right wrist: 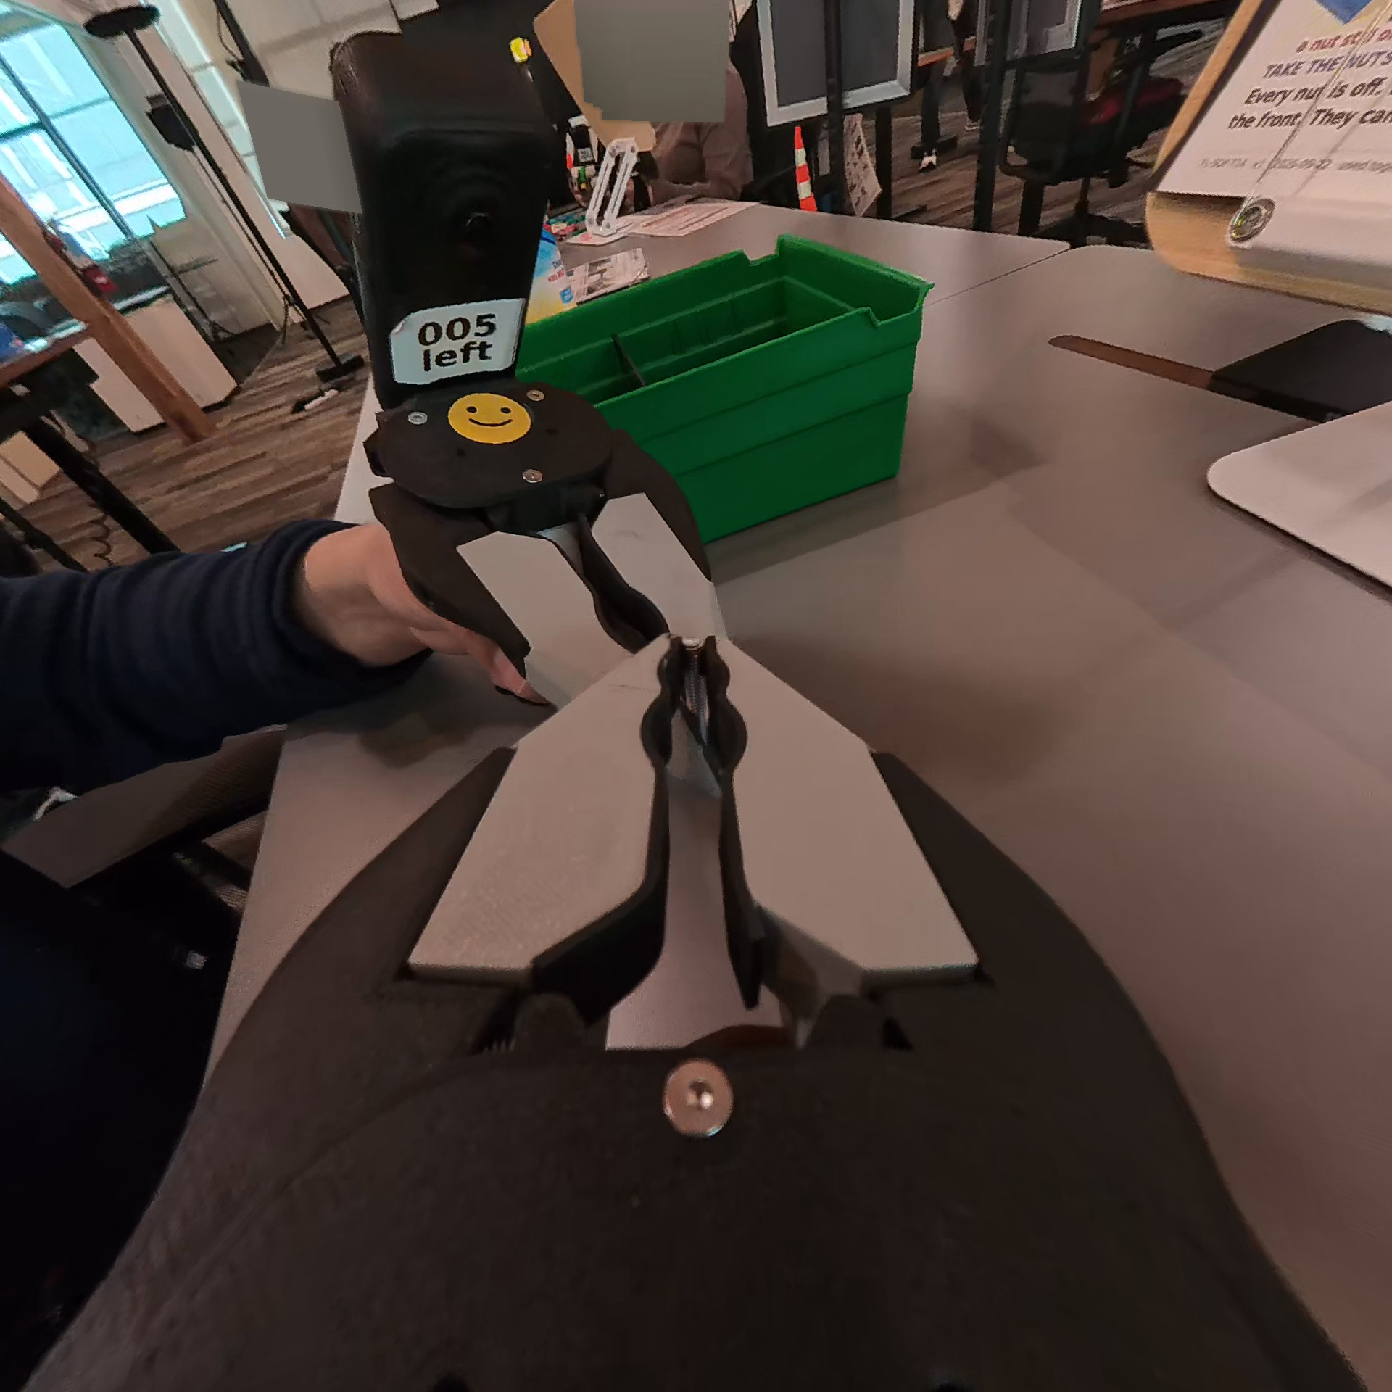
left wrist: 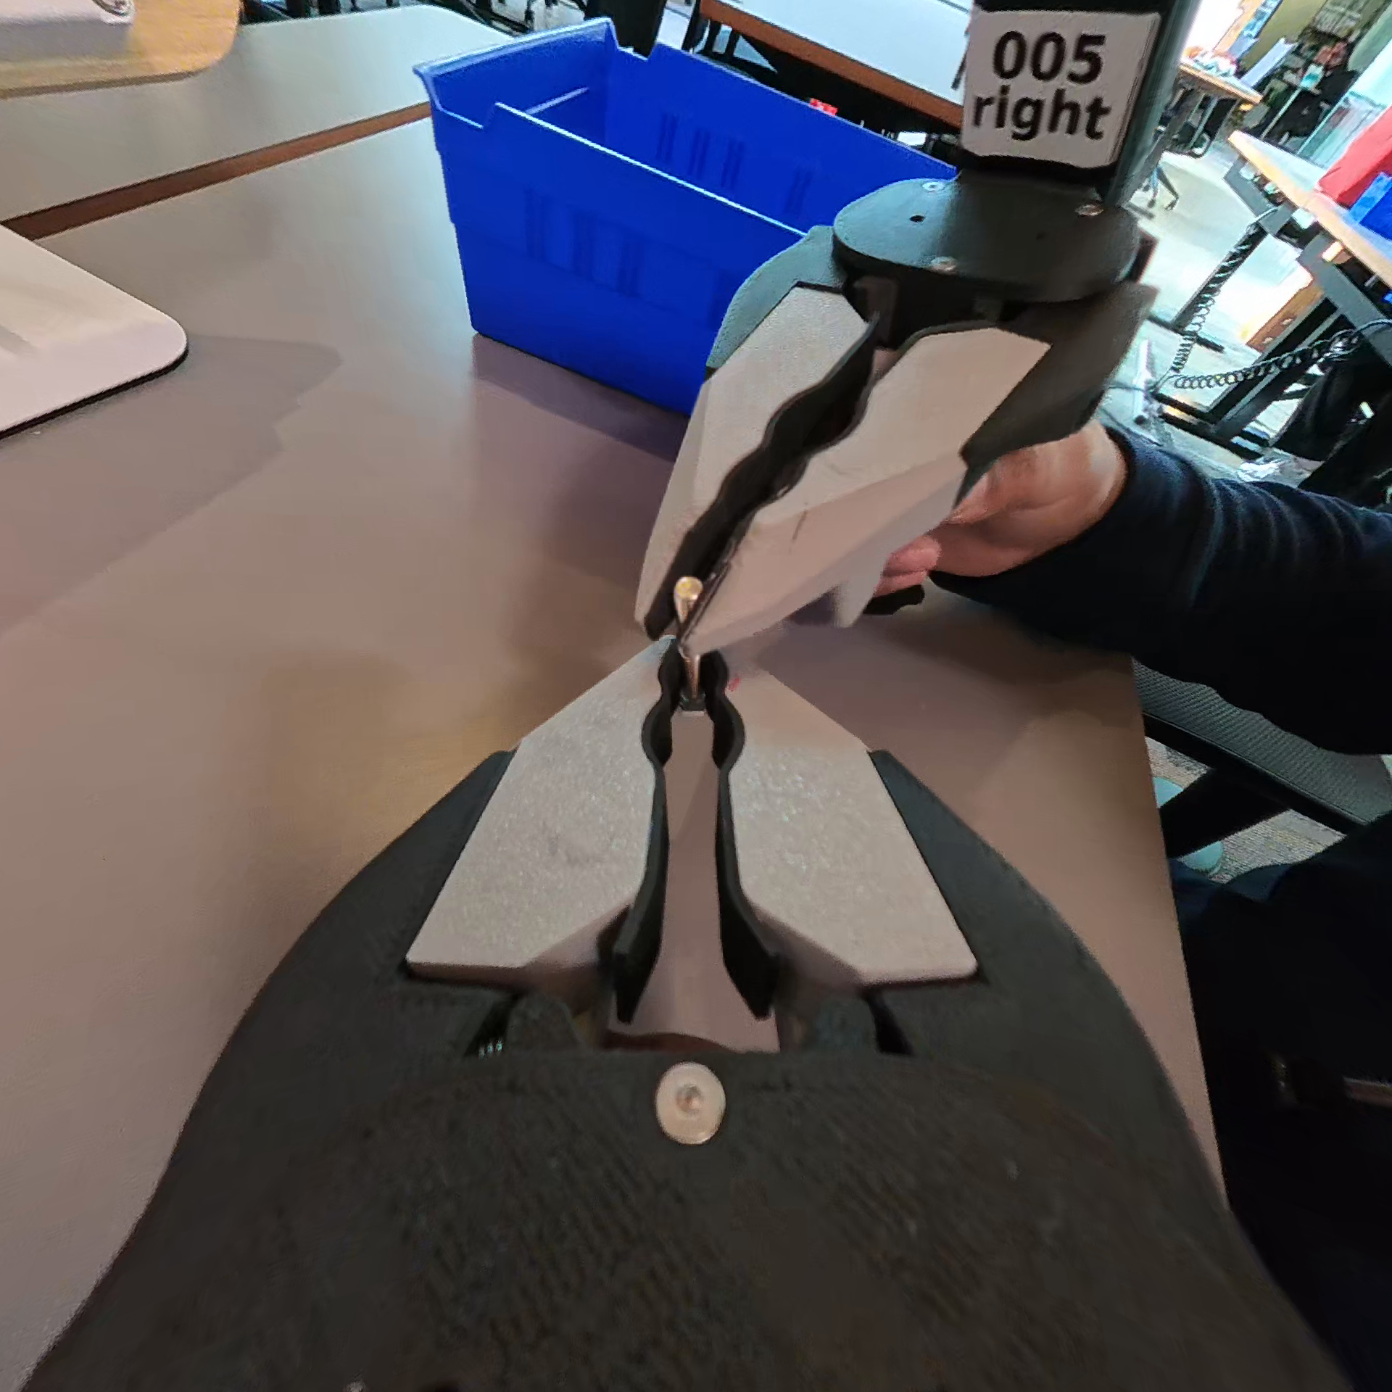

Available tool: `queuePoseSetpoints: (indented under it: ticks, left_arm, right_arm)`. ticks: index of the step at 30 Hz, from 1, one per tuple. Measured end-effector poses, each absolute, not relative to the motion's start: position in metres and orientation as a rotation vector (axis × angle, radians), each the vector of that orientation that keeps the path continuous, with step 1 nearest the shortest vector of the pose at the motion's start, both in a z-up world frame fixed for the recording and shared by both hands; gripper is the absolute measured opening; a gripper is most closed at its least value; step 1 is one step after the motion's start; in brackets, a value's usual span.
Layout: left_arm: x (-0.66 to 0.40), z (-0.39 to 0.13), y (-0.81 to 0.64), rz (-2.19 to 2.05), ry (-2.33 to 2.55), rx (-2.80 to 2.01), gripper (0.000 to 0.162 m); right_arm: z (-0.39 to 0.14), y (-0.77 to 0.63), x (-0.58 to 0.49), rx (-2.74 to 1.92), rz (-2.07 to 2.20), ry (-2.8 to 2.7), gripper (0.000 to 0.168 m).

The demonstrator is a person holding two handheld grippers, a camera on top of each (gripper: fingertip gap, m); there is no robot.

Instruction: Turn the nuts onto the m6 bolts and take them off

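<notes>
Where the grey-brown desk point(left wrist: 316, 572) filled the left of the left wrist view, a white pad point(left wrist: 68, 339) lay at the frame's left edge and a wood-edged seam crossed the upper left. At upper centre stood a blue bin point(left wrist: 602, 248) on the desk. At centre, the left gripper point(left wrist: 689, 697) had its fingers clenched on something small at their tips, probably a nut, too hidden to be sure. Just above, the right gripper point(left wrist: 682, 621) came down from the upper right, its fingers grasping the bolt point(left wrist: 688, 595), whose round head showed beside the tips. A hand point(left wrist: 1017, 512) in a dark sleeve held it at the right, with other desks and cables behind.

In the right wrist view, windows and wood flooring occupied the upper left; a green bin point(right wrist: 753, 422) stood at upper centre, and the bolt's threaded shank lay between the fingertips at centre. A paper sheet point(right wrist: 1311, 90) sat at upper right.
</notes>
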State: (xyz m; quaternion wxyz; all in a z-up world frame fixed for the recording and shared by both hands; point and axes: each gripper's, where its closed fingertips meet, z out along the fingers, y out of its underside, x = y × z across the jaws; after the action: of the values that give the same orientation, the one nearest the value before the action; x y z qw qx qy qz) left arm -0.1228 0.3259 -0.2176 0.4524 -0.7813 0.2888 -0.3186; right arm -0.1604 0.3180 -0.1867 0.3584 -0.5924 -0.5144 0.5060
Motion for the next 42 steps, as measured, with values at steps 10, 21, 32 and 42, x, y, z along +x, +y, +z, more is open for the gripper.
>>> queuePoseSetpoints:
  ticks: [10,21,32,42]
  left_arm:
    - [-0.1212,-0.218,0.324,-0.846,0.704,-1.932,0.004]
    - [-0.1202,-0.2171,0.3232,-0.854,0.704,-1.923,0.003]
    - [-0.1191,-0.2192,0.3219,-0.854,0.715,-1.93,0.004]
    - [-0.1203,-0.2147,0.3217,-0.881,0.699,-1.914,0.004]
  right_arm:
    - [-0.1887,0.3175,-0.1578,-1.564,1.313,-1.334,0.002]
    - [-0.1884,0.3178,-0.1553,-1.574,1.31,-1.333,0.002]
    - [-0.1865,0.317,-0.1534,-1.571,1.322,-1.333,0.002]
    - [-0.1855,0.3173,-0.1516,-1.572,1.321,-1.336,0.002]
